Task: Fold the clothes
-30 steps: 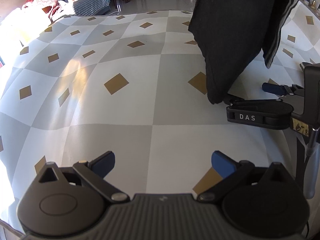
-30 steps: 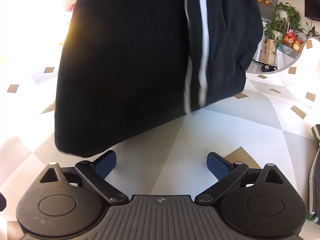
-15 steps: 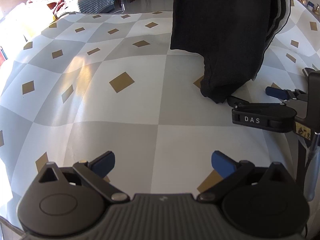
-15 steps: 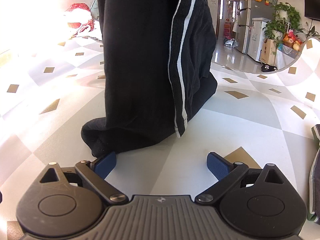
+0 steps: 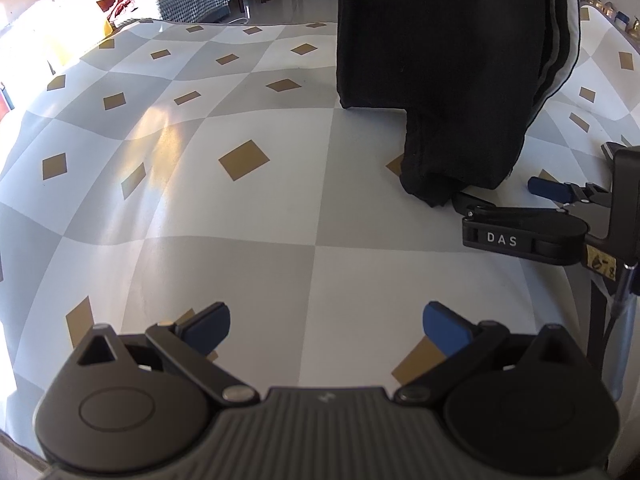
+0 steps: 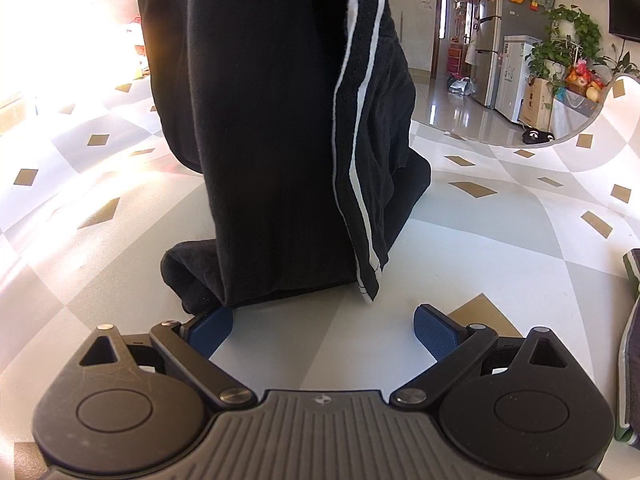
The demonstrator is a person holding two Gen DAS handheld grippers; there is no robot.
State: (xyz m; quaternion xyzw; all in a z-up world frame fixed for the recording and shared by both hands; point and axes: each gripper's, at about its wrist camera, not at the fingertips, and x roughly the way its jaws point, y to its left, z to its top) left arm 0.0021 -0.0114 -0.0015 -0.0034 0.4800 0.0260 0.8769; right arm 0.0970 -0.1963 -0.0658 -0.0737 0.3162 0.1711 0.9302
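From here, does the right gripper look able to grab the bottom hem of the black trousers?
Probably yes. The right gripper is open and empty, and the hem of the black trousers rests bunched on the checked cloth just ahead of its left finger, with nothing between them.

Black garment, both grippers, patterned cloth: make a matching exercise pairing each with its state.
Things:
1. black garment
2. left gripper
3. right gripper
4. checkered cloth

States:
A. open, garment's hem right by its left finger
B. spread flat, grey and white with gold diamonds
C. open, only cloth between its fingers
D. hanging, lower end bunched on the surface

Pairs: 1-D, 2-C, 3-A, 4-B
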